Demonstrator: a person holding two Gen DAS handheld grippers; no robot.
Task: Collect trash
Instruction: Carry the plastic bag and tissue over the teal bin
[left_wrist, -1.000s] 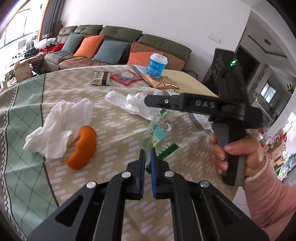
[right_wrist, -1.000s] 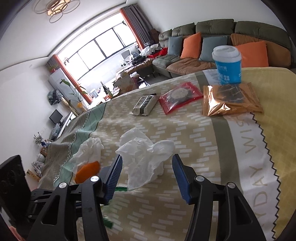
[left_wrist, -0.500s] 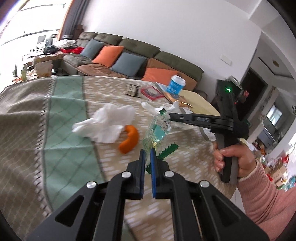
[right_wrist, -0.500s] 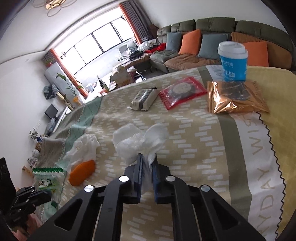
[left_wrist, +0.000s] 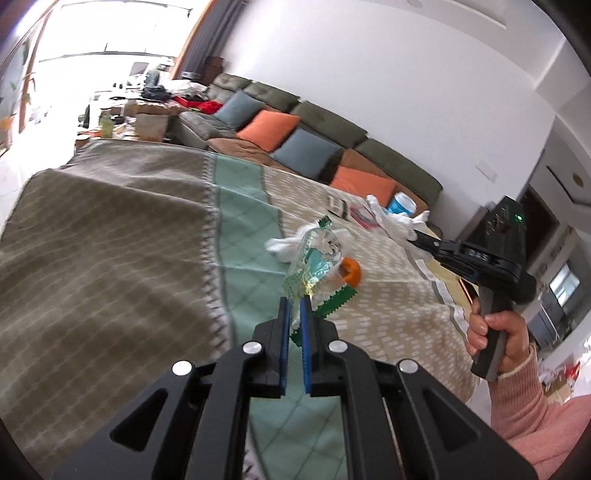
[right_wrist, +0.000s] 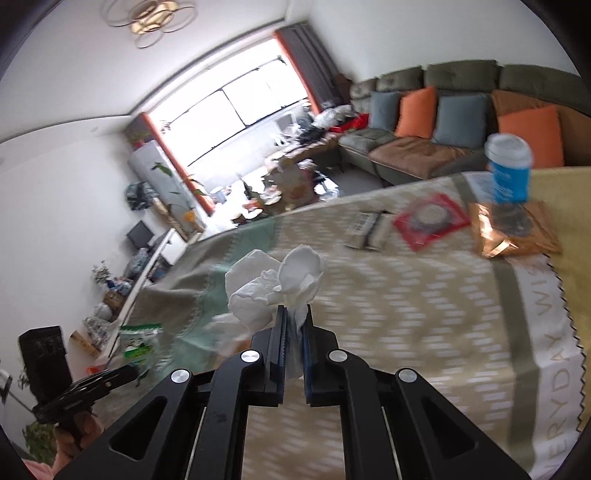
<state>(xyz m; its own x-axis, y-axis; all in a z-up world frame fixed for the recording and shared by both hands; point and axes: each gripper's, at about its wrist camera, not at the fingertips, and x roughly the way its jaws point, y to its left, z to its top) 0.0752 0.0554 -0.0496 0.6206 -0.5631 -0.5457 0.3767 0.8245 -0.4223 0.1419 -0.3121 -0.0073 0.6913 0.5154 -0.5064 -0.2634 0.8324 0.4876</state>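
From the left wrist camera, the left gripper (left_wrist: 294, 306) has its blue-padded jaws narrowed onto a clear crinkled plastic wrapper with green zigzag edges (left_wrist: 314, 264), which stands up from the pads above the patterned tablecloth (left_wrist: 122, 236). Beyond the wrapper a piece of orange peel (left_wrist: 351, 271) and a crumpled white tissue (left_wrist: 284, 245) lie on the cloth, touching or nearly so. To the right, a hand in a pink knitted sleeve (left_wrist: 496, 334) grips the black handle of the right gripper (left_wrist: 415, 233), whose tips pinch a second wad of white tissue paper (left_wrist: 397, 221) lifted clear of the table. Behind it stands a blue paper cup with a white lid (left_wrist: 402, 203), and a green sofa with orange and grey-blue cushions (left_wrist: 306, 122) lines the wall.

From the right wrist camera, the right gripper (right_wrist: 294, 317) has its jaws drawn in tight on the wad of white tissue paper (right_wrist: 275, 286), which blooms above the pads and hangs off the tablecloth (right_wrist: 406, 314). Farther back on the cloth lie a small black-and-white packet (right_wrist: 365, 227), a red square packet (right_wrist: 430, 221) and a shiny copper-coloured foil bag (right_wrist: 513, 232), with the blue paper cup (right_wrist: 509, 173) standing at the foil bag's far edge. At lower left the left gripper (right_wrist: 122, 373) appears, blurred, carrying the green-edged wrapper (right_wrist: 142, 341).
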